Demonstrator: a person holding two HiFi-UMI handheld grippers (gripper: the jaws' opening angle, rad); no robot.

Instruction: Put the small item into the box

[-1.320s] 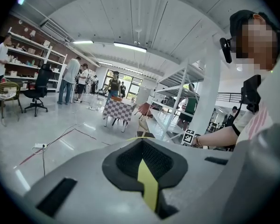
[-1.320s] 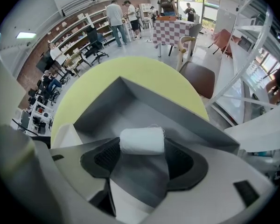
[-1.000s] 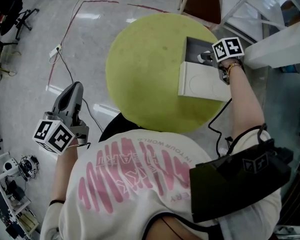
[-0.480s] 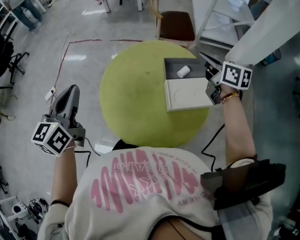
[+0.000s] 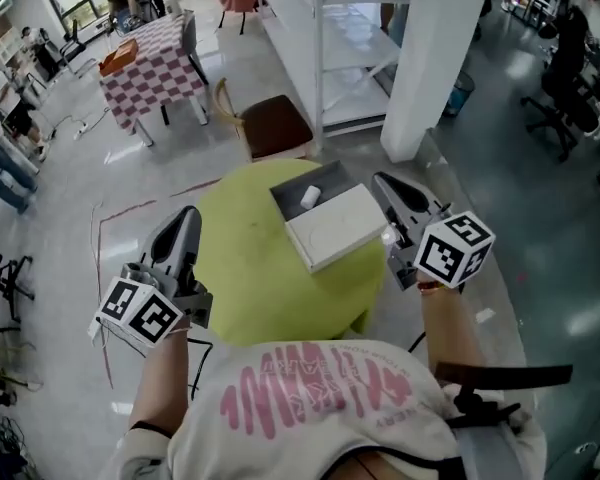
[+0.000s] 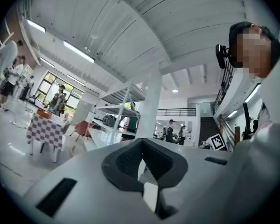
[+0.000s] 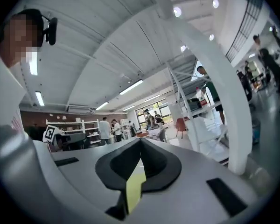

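A small white item (image 5: pixel 310 196) lies in the open dark grey part of the box (image 5: pixel 292 188) on the round yellow-green table (image 5: pixel 250 268). The box's white lid (image 5: pixel 336 227) covers its near part. My right gripper (image 5: pixel 384 181) hangs just right of the box, beside the table's edge, shut with nothing in it. My left gripper (image 5: pixel 187 215) is at the table's left edge, also shut and holding nothing. In the left gripper view the left gripper (image 6: pixel 141 141) points up at the hall and its ceiling. The right gripper (image 7: pixel 140 141) does the same in the right gripper view.
A brown chair (image 5: pixel 275 126) stands right behind the table. Further back are a checkered table (image 5: pixel 148 70), a white shelf rack (image 5: pixel 325 28) and a white pillar (image 5: pixel 430 58). People stand in the hall's background. A cable runs on the floor at the left.
The right gripper left the box's open part, drew back to the right and shut; the small item stays in the box. The head camera tilted up. The left gripper came nearer the table.
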